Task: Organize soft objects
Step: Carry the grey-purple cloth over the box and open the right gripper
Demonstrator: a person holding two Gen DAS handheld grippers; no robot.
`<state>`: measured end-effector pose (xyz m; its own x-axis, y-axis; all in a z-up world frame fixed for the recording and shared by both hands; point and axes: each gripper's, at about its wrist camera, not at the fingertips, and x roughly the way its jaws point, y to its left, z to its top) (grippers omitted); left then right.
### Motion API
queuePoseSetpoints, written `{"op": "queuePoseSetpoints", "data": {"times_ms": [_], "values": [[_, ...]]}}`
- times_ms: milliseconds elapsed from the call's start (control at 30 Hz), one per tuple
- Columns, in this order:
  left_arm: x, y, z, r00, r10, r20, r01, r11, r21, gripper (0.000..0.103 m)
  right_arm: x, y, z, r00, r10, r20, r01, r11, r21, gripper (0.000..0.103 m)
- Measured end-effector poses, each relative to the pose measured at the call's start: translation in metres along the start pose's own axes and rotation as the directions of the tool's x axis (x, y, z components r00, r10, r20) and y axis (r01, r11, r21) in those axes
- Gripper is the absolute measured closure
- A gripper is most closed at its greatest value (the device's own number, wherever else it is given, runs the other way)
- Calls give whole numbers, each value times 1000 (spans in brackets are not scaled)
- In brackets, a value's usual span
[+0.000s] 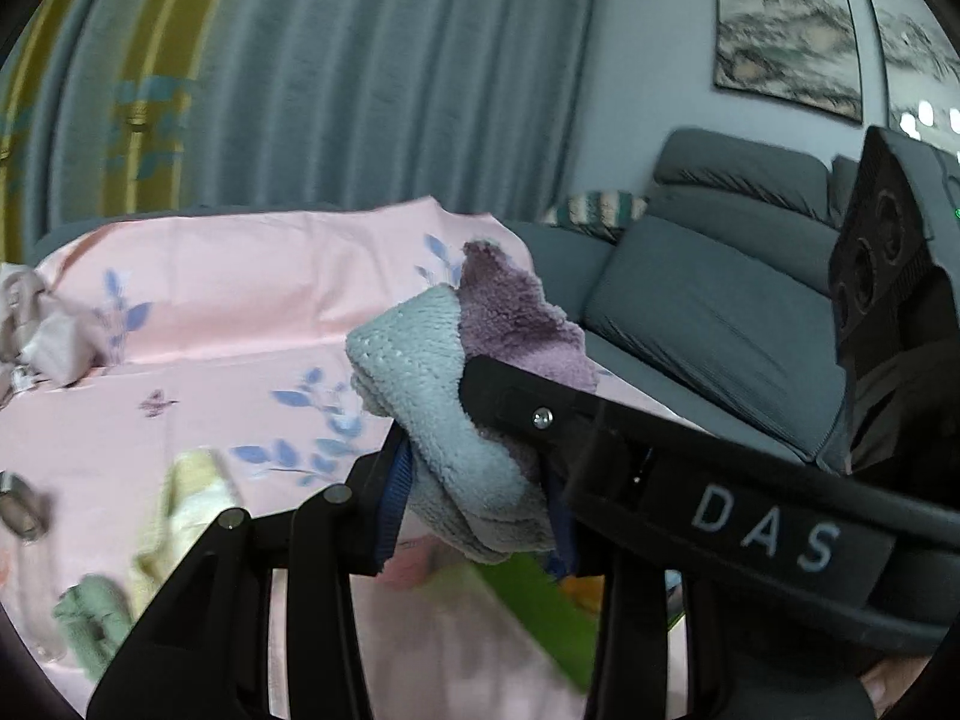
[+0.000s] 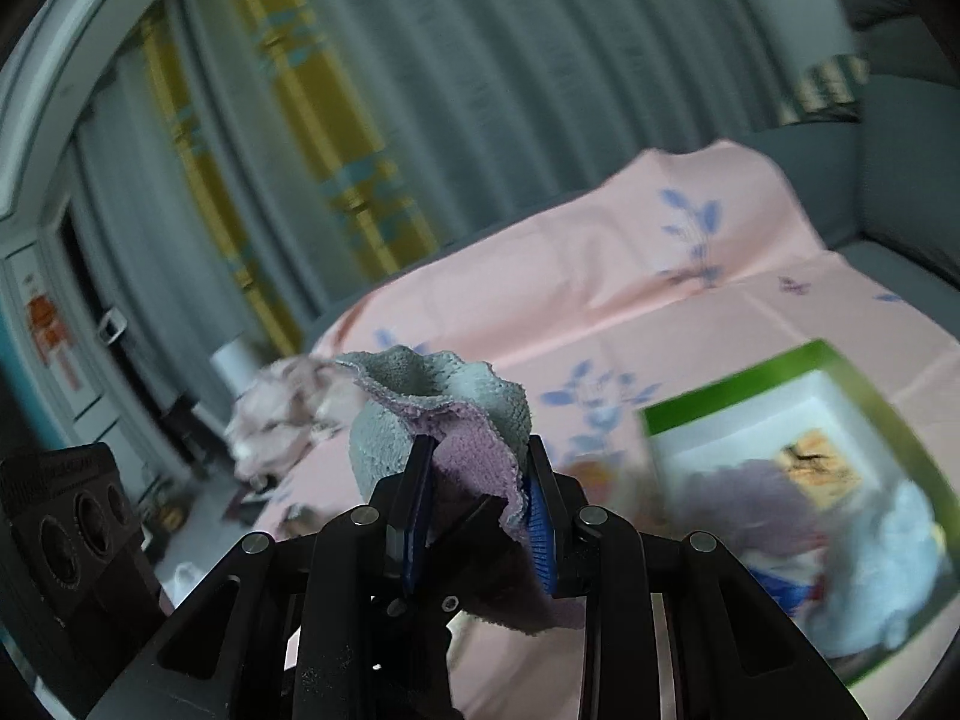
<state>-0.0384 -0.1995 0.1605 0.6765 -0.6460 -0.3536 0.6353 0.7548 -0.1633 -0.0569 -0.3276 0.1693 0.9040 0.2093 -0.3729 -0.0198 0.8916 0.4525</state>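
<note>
Fluffy two-tone cloth [image 1: 444, 372], pale grey-green on one face and mauve-purple on the other, terry-like pile, bunched and folded over itself. Held up in the air above the pink floral sheet [image 1: 240, 276], not touching it.

Left gripper [image 1: 474, 492]: fingers clamped on one end of the cloth, blue pads pressing into the grey-green side, purple side poking up behind. Right gripper [image 2: 480, 498]: fingers closed on the other end, blue pads [image 2: 540, 531] visible on both sides, the cloth squeezed between them, the grey-green edge ruffling up above the fingertips and a purple flap hanging below. So both grippers hold the same cloth.

Sheet covers a sofa-like surface and carries blue leaf prints. On it, far left in the left wrist view: a crumpled beige-pink garment [image 1: 42, 324]. Near left, blurred: a pale yellow soft item [image 1: 186, 510] and a sage green one [image 1: 96, 618].

Right wrist view: green-rimmed box [image 2: 744, 384] sits on the sheet at right, white inside, holding blurred soft things, purple and pale blue. Grey sofa cushions [image 1: 720, 300] at right, grey curtain [image 1: 360, 72] far behind, framed pictures [image 1: 786, 30] on the wall.
</note>
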Motion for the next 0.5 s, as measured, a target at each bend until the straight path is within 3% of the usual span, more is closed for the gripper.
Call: {"op": "queuePoseSetpoints", "data": {"times_ms": [233, 500], "values": [[56, -37, 6, 992, -91, -92, 98, 992, 74, 64, -7, -65, 10, 997, -66, 48, 57, 985, 160, 72], [114, -60, 0, 962, -144, -231, 168, 982, 87, 64, -1, -129, 8, 991, -128, 36, 108, 934, 339, 72]]}}
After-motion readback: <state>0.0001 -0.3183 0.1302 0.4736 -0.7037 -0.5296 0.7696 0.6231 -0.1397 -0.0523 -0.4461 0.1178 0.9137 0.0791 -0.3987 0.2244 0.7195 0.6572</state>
